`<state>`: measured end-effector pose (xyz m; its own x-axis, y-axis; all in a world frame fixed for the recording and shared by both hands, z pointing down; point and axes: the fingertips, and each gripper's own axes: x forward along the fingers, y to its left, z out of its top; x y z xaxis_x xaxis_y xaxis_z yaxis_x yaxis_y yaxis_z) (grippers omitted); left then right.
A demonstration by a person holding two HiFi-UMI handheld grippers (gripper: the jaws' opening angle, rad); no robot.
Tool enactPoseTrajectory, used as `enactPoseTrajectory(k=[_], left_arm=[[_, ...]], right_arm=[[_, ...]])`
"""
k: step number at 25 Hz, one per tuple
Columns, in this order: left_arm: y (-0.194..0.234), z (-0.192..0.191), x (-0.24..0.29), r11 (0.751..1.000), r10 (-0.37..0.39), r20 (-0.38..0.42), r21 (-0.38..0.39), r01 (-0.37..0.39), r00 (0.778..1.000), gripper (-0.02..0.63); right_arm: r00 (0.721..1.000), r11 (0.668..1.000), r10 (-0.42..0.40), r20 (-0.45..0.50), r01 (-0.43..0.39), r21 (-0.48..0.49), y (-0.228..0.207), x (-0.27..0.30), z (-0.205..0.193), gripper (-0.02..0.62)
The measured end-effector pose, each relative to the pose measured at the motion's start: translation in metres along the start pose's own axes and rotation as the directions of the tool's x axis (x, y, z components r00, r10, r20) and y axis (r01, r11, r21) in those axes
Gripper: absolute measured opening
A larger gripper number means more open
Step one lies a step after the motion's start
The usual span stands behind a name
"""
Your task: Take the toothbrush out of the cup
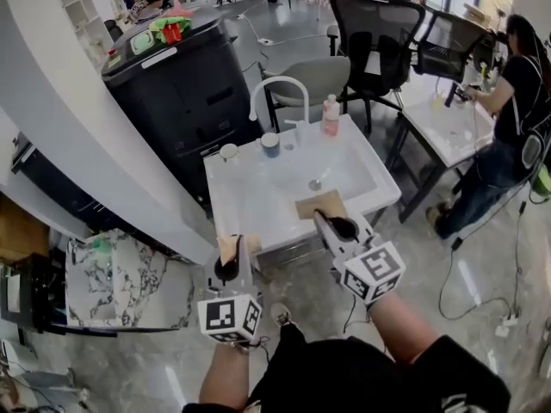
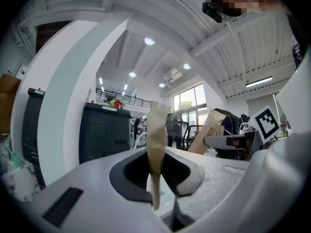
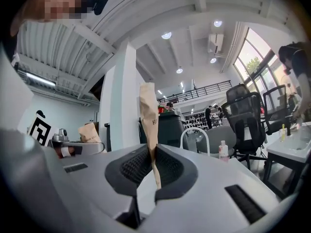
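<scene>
We stand in an open-plan office used as a test lab: mesh office chairs (image 1: 376, 24), a dark copier (image 1: 181, 93), a desk (image 1: 448, 136), and a freestanding washbasin (image 1: 241, 200).

Washbasin (image 1: 250, 198) with cups (image 1: 270, 144), bottle (image 1: 331, 116)

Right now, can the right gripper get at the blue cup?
Probably not yet: the right gripper is shut on brown paper, so it cannot take the blue cup. The way over the sink looks free.

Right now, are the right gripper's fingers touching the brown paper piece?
Touching. The right gripper pinches the brown paper piece: the right gripper view shows both fingers pressed against the sheet's faces, with no gap.
</scene>
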<state>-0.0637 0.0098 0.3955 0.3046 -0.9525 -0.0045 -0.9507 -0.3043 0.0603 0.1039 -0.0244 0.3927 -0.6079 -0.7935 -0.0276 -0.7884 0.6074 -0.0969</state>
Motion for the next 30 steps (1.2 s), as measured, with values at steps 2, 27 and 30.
enactPoseTrajectory(k=[2, 27, 30], left_arm=[[-0.022, -0.005, -0.024, 1.0, 0.026, -0.015, -0.006, -0.027, 1.0, 0.037], [-0.016, -0.004, -0.154, 0.996, 0.086, -0.052, -0.028, -0.088, 0.995, 0.037], [-0.004, -0.002, -0.163, 0.998, 0.066, -0.044, -0.016, -0.067, 0.997, 0.037]], right_arm=[[1.0, 1.0, 0.023, -0.013, -0.023, 0.013, 0.004, -0.027, -0.006, 0.026], [0.997, 0.994, 0.07, -0.04, -0.066, 0.084, 0.107, -0.089, -0.028, 0.026], [0.998, 0.997, 0.051, -0.039, -0.048, 0.068, 0.122, -0.089, -0.026, 0.026]])
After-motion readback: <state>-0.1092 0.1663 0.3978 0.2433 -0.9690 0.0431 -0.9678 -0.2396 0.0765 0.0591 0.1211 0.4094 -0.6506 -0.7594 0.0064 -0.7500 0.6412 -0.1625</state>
